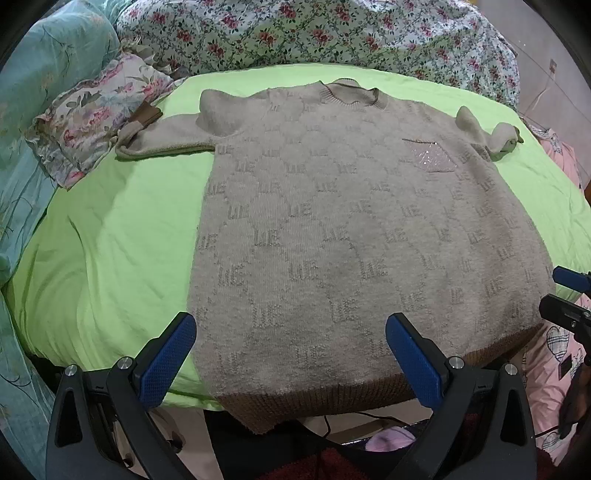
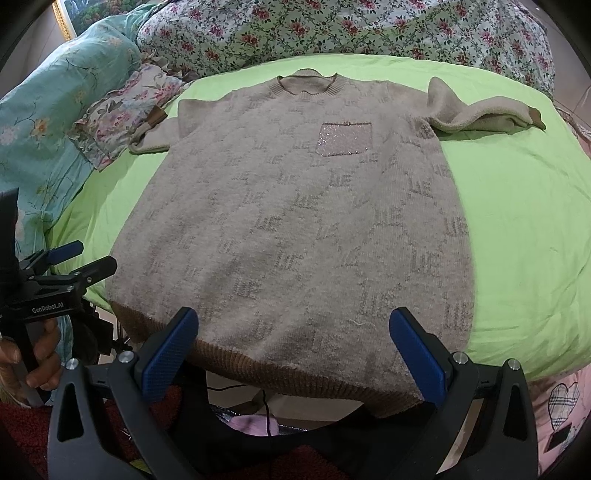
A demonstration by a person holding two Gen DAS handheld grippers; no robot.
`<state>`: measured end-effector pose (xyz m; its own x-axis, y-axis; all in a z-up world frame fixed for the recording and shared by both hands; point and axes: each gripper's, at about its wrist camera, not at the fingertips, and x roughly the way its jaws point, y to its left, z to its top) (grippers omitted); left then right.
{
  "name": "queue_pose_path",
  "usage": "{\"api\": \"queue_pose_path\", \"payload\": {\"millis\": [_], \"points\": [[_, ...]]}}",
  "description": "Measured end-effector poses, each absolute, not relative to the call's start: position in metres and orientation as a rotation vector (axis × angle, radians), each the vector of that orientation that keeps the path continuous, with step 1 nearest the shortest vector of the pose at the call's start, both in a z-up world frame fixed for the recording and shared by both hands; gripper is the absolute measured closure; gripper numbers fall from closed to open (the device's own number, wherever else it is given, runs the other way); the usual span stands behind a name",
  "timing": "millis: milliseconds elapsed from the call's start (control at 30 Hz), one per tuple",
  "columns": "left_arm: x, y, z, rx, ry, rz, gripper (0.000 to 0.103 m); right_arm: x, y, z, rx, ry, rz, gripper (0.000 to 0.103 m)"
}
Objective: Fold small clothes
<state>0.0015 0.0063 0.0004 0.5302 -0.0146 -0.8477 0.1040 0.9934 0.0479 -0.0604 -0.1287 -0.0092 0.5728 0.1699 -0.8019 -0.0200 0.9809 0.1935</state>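
A beige knit sweater with a letter pattern, a sparkly chest pocket and a brown ribbed hem lies flat, front up, on a lime-green sheet. Its hem hangs over the near edge. Both sleeves stick out sideways near the collar. My left gripper is open and empty, just above the hem's left half. My right gripper is open and empty above the hem's right half; the sweater fills that view. Each gripper shows at the edge of the other's view.
Floral bedding is heaped behind the sweater. A teal quilt and a floral pillow lie at the left. Pink fabric lies at the right. A cable and dark floor show below the near edge.
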Motion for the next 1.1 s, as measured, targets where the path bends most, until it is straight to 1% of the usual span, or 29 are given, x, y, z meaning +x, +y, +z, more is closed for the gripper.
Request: {"api": "queue_pose_path", "payload": {"millis": [100,267,500,867,1100], "points": [[0.001,0.006,0.001,0.097,0.984,-0.07,0.0,-0.059,-0.129,-0.011,0.153,1.009,0.097,0.0],[0.001,0.006,0.0,0.095,0.979,-0.07,0.0,-0.059,-0.129,-0.01,0.175,0.981,0.111,0.0],[0.001,0.004,0.0,0.096,0.981,-0.071,0.0,-0.06,-0.128,-0.013,0.166,1.013,0.098,0.0],[0.006,0.003,0.005,0.093,0.932,-0.06,0.0,-0.059,-0.131,-0.012,0.171,0.99,0.099,0.0],[0.014,0.004,0.004,0.095,0.962,-0.066,0.0,-0.056,-0.143,-0.009,0.198,1.009,0.091,0.0]]}}
